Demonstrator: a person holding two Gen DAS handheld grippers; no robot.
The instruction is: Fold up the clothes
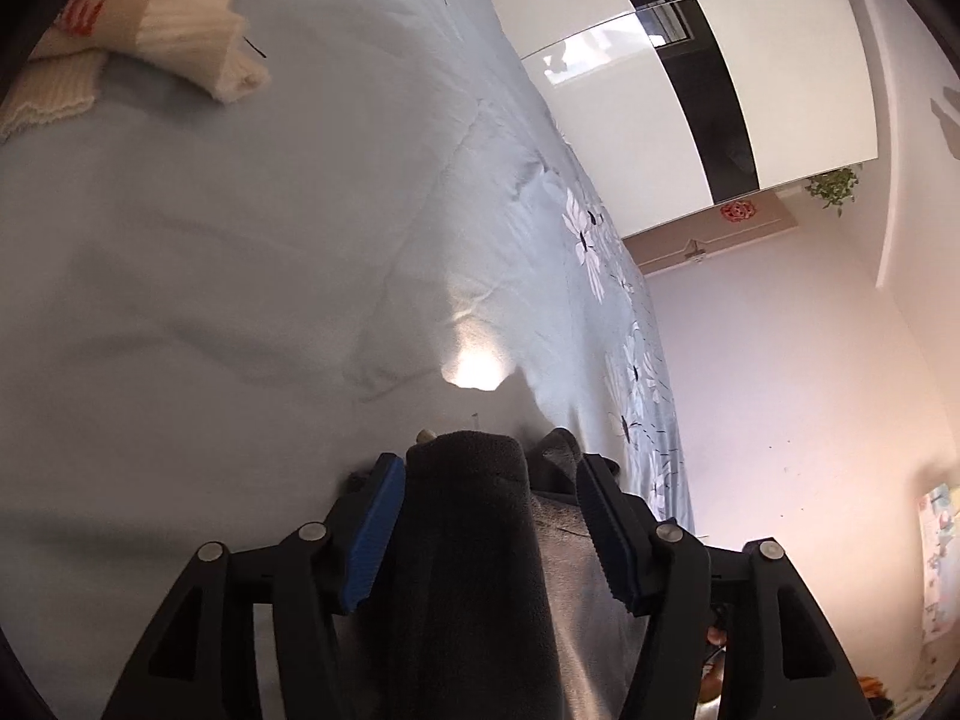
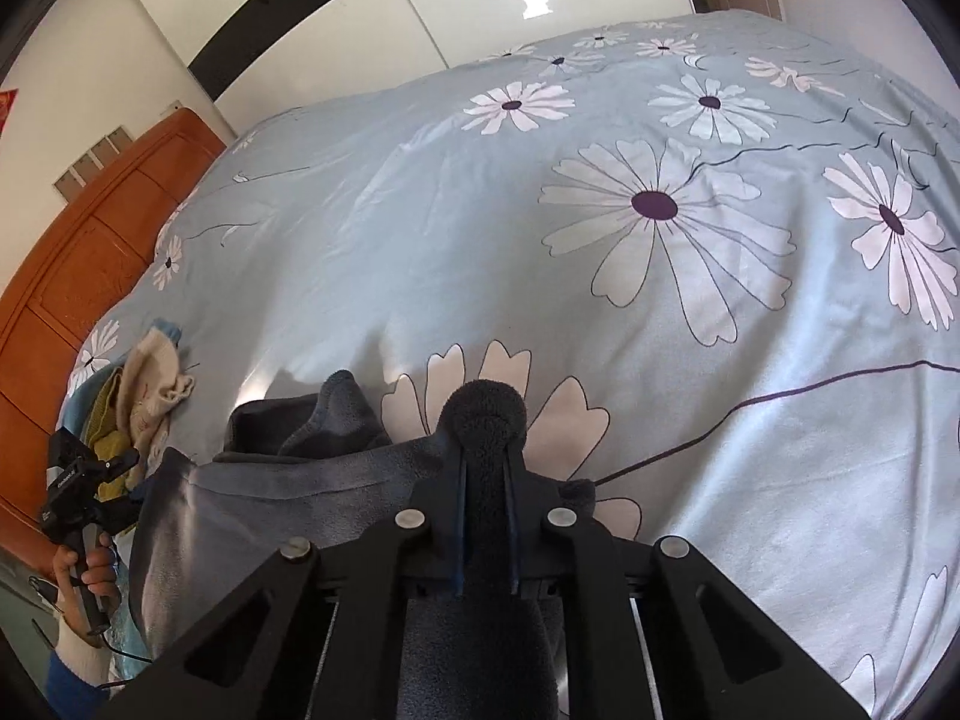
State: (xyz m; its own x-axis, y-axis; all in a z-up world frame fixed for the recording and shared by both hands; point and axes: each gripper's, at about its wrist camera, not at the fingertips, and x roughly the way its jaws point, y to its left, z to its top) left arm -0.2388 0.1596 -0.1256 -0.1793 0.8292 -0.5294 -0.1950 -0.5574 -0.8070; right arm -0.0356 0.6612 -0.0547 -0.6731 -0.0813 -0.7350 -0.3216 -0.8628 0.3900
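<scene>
A dark grey fleece garment (image 2: 282,498) lies on the near edge of the bed. My right gripper (image 2: 485,450) is shut on a bunched fold of it. In the left wrist view the same garment (image 1: 474,540) lies between the wide-apart blue pads (image 1: 375,534) of my left gripper (image 1: 489,468), which is open and does not pinch it. The left gripper also shows in the right wrist view (image 2: 90,480), at the garment's left end, held by a hand.
The bed carries a pale blue duvet with white daisies (image 2: 600,210). A cream knitted sweater (image 1: 180,30) lies further up the bed, seen as a pile of clothes (image 2: 144,396) in the right wrist view. An orange wooden headboard (image 2: 78,252) and white wardrobe doors (image 1: 630,120) stand beyond.
</scene>
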